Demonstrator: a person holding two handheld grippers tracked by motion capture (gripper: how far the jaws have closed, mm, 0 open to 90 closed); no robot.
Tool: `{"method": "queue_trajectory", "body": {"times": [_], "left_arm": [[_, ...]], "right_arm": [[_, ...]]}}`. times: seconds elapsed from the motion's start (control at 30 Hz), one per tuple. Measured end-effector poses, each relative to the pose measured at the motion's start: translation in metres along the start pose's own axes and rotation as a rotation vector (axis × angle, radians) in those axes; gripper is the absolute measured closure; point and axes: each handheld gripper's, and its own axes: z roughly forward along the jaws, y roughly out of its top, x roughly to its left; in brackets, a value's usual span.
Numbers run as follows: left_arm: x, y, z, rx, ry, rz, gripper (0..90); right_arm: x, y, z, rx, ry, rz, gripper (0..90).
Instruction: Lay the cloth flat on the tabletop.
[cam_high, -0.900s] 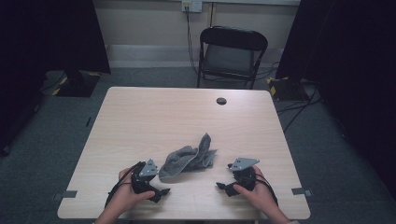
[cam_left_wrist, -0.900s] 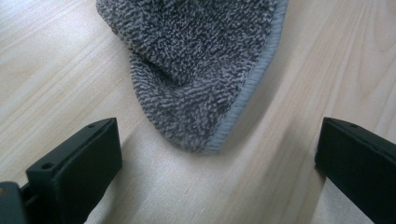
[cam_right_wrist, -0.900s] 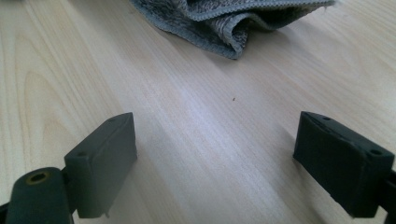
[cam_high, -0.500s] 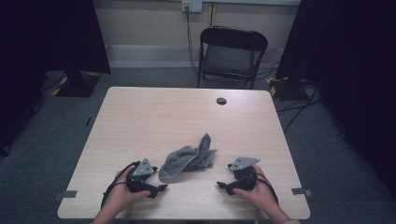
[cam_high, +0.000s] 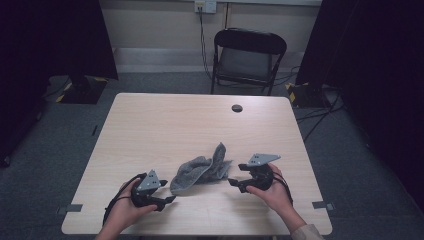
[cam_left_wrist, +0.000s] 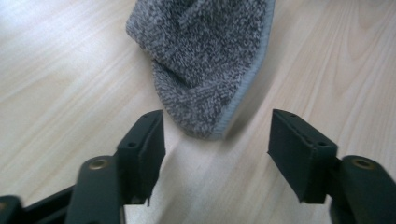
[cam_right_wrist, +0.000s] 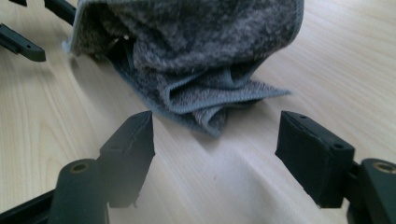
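Observation:
A crumpled grey towel (cam_high: 201, 170) lies on the wooden table (cam_high: 165, 125) near its front edge, between the two hands. My left gripper (cam_high: 169, 200) rests on the table just left of the towel, open, jaws aimed at the towel's near corner (cam_left_wrist: 205, 126). The right gripper (cam_high: 233, 183) sits just right of the towel, also open. In the right gripper view the towel's folded edge (cam_right_wrist: 205, 107) lies just ahead of the jaws, with nothing between them. Both left gripper fingers (cam_left_wrist: 144, 144) are apart from the cloth.
A small dark round grommet (cam_high: 237, 108) sits in the table near its far edge. Behind the table stands a black folding chair (cam_high: 247, 60). Dark curtains hang at both sides, and cables trail on the floor at the right.
Both hands have slid slightly toward the towel along the table. The towel has not moved.

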Motion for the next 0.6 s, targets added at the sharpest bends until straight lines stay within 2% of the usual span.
{"method": "queue_trajectory", "body": {"times": [0.07, 0.2, 0.43, 0.6], "left_arm": [[0.000, 0.002, 0.002, -0.033, -0.011, 0.009, 40.4], [0.001, 0.009, 0.009, -0.062, -0.025, 0.028, 44.9], [0.002, 0.014, 0.020, -0.054, -0.048, 0.033, 52.5], [0.007, 0.015, 0.023, -0.052, -0.048, 0.019, 55.4]], "right_arm": [[0.001, 0.002, 0.002, 0.009, -0.002, -0.015, 27.6], [0.001, 0.004, 0.008, 0.007, 0.004, -0.020, 28.1], [-0.009, 0.013, 0.016, -0.007, 0.018, 0.012, 30.0], [-0.010, 0.019, 0.026, -0.008, 0.042, 0.011, 32.9]]}}
